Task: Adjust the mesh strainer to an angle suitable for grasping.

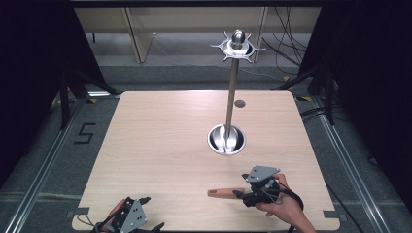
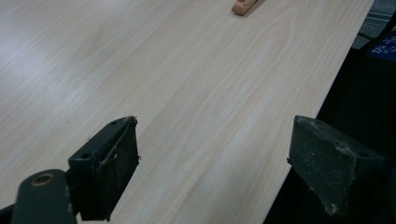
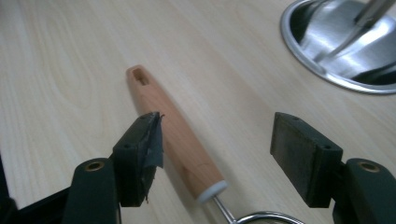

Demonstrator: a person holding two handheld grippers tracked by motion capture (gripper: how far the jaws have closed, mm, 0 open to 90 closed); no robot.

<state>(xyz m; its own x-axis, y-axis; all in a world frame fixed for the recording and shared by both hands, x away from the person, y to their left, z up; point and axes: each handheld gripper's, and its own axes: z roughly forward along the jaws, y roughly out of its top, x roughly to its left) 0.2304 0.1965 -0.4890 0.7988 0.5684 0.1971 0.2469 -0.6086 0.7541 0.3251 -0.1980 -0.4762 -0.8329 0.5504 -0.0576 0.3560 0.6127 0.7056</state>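
A utensil with a wooden handle [image 1: 226, 192] [image 3: 173, 135] lies flat near the table's front right; the handle has a hanging slot at its far end, a white collar and a metal wire at its near end. My right gripper [image 1: 243, 194] [image 3: 222, 140] is open around the handle's near half. The handle sits close against the left pad [image 3: 149, 140], with a wide gap to the other pad. My left gripper [image 1: 150, 213] [image 2: 215, 158] is open at the front left edge, with nothing between its fingers. The handle's tip [image 2: 243, 5] shows far off in the left gripper view.
A metal stand rises behind the utensil, with a round dish base [image 1: 227, 139] [image 3: 336, 46], a tall pole and a hooked crown [image 1: 237, 46]. A small grey disc [image 1: 239, 103] is set in the wooden table [image 1: 160, 145]. The floor around is dark and carries cables.
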